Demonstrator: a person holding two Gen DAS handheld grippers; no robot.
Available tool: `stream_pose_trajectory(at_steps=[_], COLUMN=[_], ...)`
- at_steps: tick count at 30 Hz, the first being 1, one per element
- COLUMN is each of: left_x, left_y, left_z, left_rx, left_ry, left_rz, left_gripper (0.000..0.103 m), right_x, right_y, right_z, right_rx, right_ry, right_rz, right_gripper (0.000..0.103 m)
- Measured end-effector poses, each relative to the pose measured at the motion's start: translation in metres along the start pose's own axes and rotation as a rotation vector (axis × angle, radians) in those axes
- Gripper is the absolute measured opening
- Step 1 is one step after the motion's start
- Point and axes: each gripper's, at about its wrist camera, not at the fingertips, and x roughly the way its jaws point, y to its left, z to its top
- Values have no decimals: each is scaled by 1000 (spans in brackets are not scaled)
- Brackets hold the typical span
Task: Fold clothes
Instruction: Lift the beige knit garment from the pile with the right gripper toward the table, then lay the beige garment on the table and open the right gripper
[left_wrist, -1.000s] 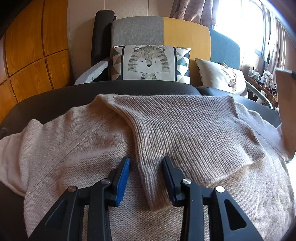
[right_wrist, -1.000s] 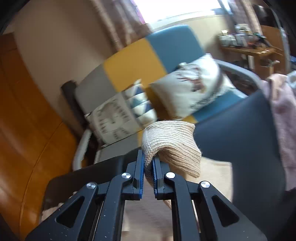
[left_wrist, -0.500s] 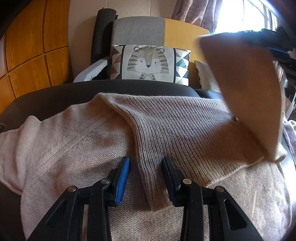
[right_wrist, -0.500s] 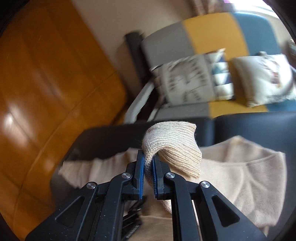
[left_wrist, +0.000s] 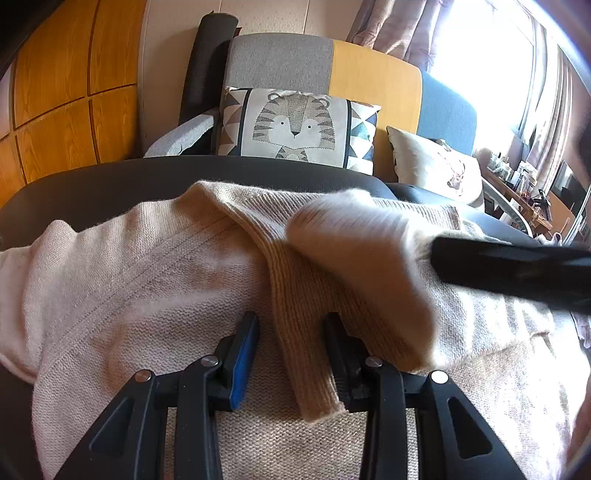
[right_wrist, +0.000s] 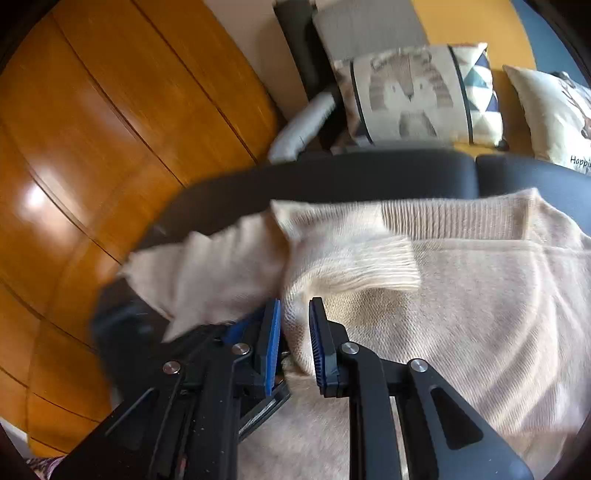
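While spread flat over the black padded bench (left_wrist: 92, 184), lies soft and fuzzy: beige knitted sweater (left_wrist: 147, 280), ribbed sleeves folded across its front. Left gripper (left_wrist: 291, 354) wide apart, straddling one ribbed sleeve (left_wrist: 295, 332) without pressing. Right gripper (right_wrist: 293, 339) opening, sleeve fold (right_wrist: 351, 269) loose between jaws. Behind, tiger-print cushion (left_wrist: 295, 129) on grey-yellow-blue sofa (left_wrist: 369, 70); orange wooden panels (right_wrist: 92, 129) left.

One beige sweater (left_wrist: 155, 280), two grippers: left gripper (left_wrist: 291, 354), right gripper (right_wrist: 293, 343); two cushions: tiger cushion (left_wrist: 295, 127), cream cushion (left_wrist: 436, 170).
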Motion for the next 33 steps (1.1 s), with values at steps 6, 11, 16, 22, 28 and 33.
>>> stream_pose_trajectory(at_steps=[6, 11, 16, 22, 28, 33], left_x=[-1, 0, -7, -56, -53, -16], left_y=[-1, 0, -1, -16, -88, -126], left_z=[-1, -1, 1, 5, 23, 34], left_rx=[-4, -8, -7, 25, 345, 528], left_ry=[1, 9, 15, -142, -86, 14], left_rz=[-2, -5, 25, 46, 64, 139], left_gripper=[37, 37, 37, 37, 37, 37], right_x=[-53, -64, -66, -62, -70, -68], right_y=[-19, -71, -118, -112, -117, -118], right_z=[-24, -35, -42, -38, -47, -48], right_rx=[-98, -36, 152, 116, 151, 153], right_ry=[-162, -118, -91, -93, -118, -123], right_rz=[-257, -559, -531, -571, -532, -527], right_gripper=[56, 25, 21, 21, 21, 21])
